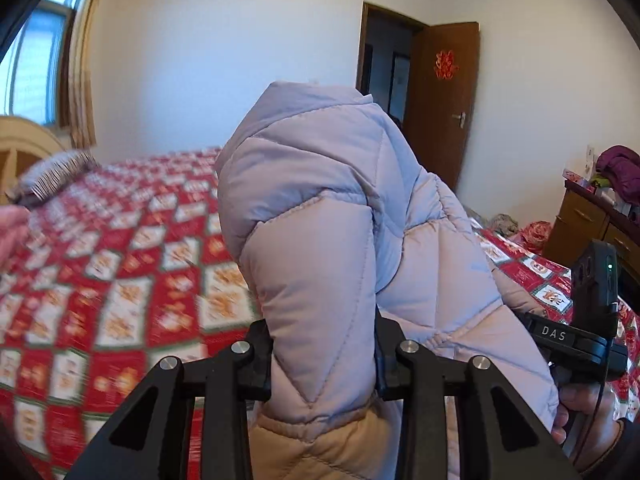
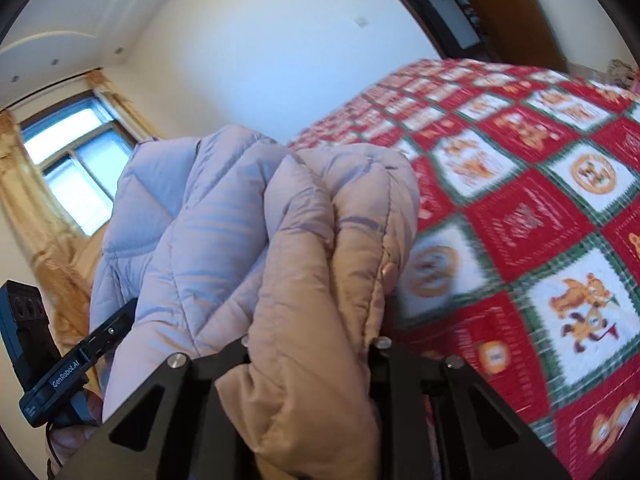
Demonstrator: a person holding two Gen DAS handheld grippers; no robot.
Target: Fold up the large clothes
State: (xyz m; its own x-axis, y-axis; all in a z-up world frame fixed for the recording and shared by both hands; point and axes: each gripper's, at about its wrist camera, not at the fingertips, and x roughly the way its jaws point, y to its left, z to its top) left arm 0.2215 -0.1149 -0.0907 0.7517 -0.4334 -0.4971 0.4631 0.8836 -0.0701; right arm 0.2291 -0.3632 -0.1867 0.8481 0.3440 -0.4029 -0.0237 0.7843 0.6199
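I had the left gripper clamped on a thick fold of the puffy jacket, jaws narrowed with the padding bulging between them. The right gripper was pinched tighter on another bunch of the jacket, which hung lifted between both, above the bed. My worry was slip: the fabric looked slick and springy, so a bunched handful could squirm out, or I might have caught only one layer and lifted it lopsided. The bedspread was a red-and-white check over a wide, soft bed. Beyond were a window, a brown door and a cluttered dresser.
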